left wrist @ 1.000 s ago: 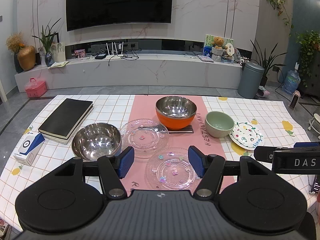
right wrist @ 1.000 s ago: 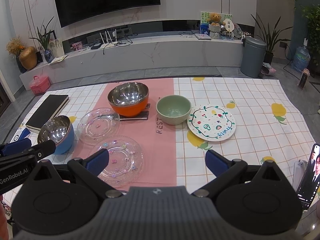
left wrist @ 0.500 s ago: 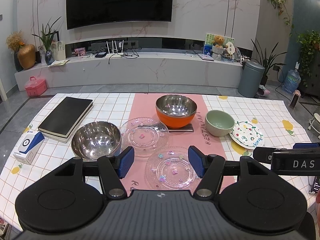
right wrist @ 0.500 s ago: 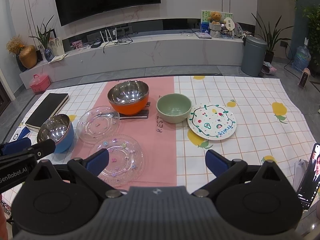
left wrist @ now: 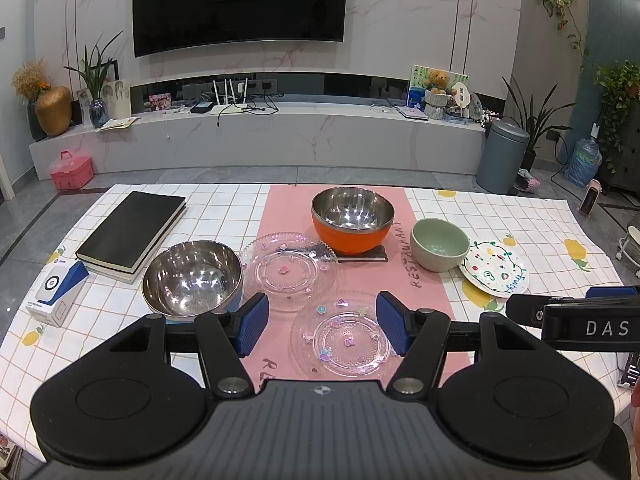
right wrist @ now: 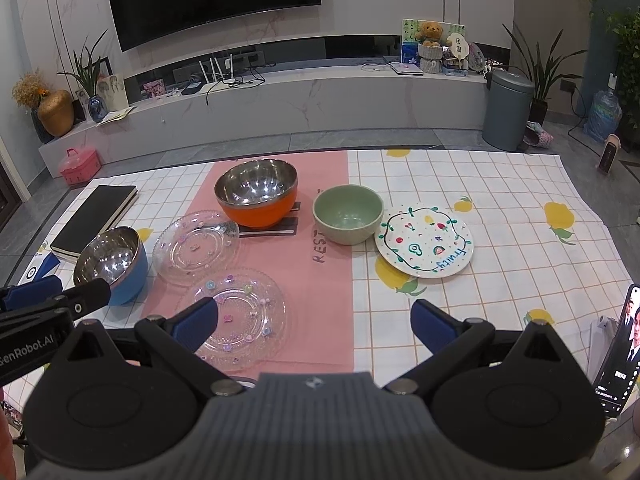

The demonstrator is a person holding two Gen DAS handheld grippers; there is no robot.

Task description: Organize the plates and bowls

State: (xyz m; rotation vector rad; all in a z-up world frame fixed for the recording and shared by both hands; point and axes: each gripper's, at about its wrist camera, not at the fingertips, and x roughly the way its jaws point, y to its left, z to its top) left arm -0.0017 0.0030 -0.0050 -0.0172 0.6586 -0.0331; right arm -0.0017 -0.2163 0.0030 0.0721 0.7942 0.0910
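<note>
Counter (right wrist: 480,184) carries everything. Orange bowl (right wrist: 256,196) at 12 o'clock, blue bowl (right wrist: 112,264) at 9, green bowl (right wrist: 347,213) just right of orange. Painted plate (right wrist: 425,240) at 2, two clear plates (right wrist: 238,318) at 7. Left gripper (left wrist: 320,322) and right gripper (right wrist: 314,320) both spread, empty, above near edge.

Glossy steel-lined orange bowl (right wrist: 256,194), clear textured glass plates (right wrist: 238,316), matt green ceramic bowl (right wrist: 347,214), checked cloth tablecloth (right wrist: 500,272).

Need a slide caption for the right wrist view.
Open right gripper above table with three bowls, three plates.
</note>
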